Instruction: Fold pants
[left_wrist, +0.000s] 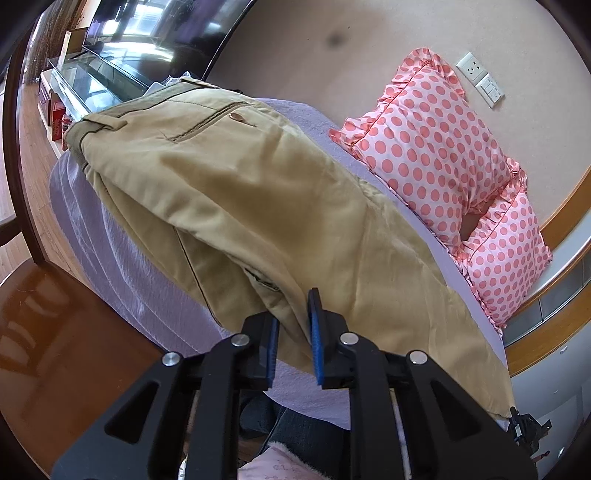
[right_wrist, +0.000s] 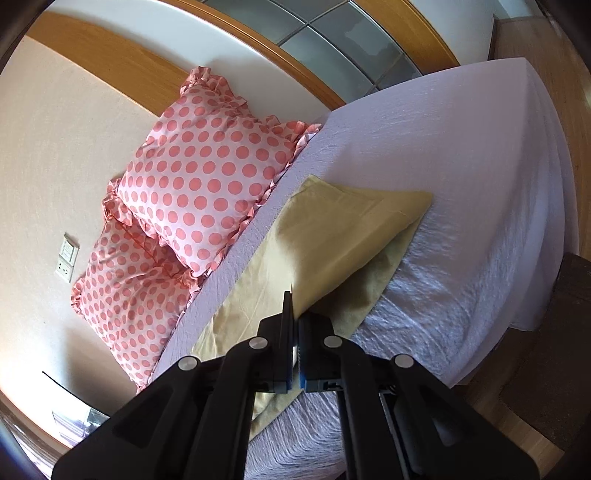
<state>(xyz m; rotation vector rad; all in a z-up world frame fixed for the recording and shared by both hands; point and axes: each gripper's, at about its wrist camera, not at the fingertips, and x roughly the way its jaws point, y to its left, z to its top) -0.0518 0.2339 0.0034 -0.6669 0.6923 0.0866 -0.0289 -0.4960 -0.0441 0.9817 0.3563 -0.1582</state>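
Khaki pants (left_wrist: 236, 192) lie lengthwise on a bed (left_wrist: 122, 258) dressed in a crinkled lilac sheet, waistband and buttoned welt pocket at the far left, hems at the far right; the near edge of the cotton twill is raised off the sheet, apparently so that one leg can be carried over the other. The left tongs (left_wrist: 294, 345) stand narrowly apart with a fold of the fabric between the blue pads, though whether they truly pinch it cannot be told; the right tongs (right_wrist: 295, 354) are closed tight on the lifted leg edge, which rises in a smooth, taut plane toward the hems. Two frilled pink polka-dot pillows (right_wrist: 199, 177) rest against the plain beige wall (left_wrist: 369, 55) beyond, just beside the pants' far edge.
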